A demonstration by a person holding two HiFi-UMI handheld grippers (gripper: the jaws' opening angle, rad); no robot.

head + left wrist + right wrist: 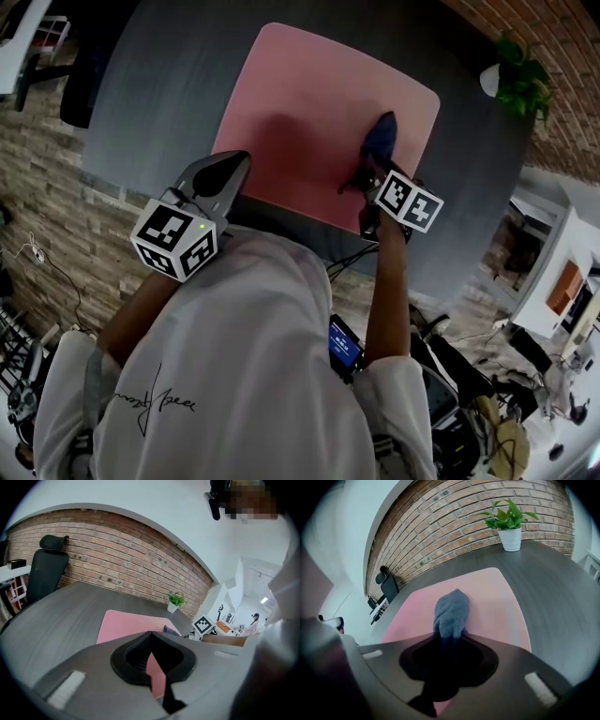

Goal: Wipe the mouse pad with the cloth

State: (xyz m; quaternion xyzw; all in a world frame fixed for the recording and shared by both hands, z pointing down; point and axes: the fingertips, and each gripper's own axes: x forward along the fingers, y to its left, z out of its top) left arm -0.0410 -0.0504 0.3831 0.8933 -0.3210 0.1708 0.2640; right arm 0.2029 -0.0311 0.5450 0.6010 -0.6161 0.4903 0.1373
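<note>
Wearer: white shirt point(253, 375) fills the bottom of the head view. It covers the worktop's near edge, and both forearms reach forward from it.
Left claw point(151, 633): tips pressed together with nothing between them. Pink shows only through the gap behind the tips. It sits at the mouse pad's near-left corner; cannot tell whether it touches.
Right claw point(451, 637): closed on the near end of the cloth, over the pad's near-right part. Its marker cube point(410, 202) blocks the grip in the head view.
Cloth point(452, 610): dark grey-blue, bunched into a roll. It lies on the pad and points away from the claw. The gripped end is lost in the claw's shadow.
Mouse pad point(309, 103): large, pink, with rounded corners, flat on the worktop. Its near edge is partly hidden by the shirt and both claws.
Worktop point(159, 94): dark grey, cut off at the frame's top.
Potted plant point(508, 522): white pot at the far right of the worktop, well apart from the pad.
Office chair point(47, 569): black, beyond the worktop's far-left side.
Brick wall point(122, 559): behind the worktop and plant.
Hard to make out: floor clutter at the head view's right, too small to name.
</note>
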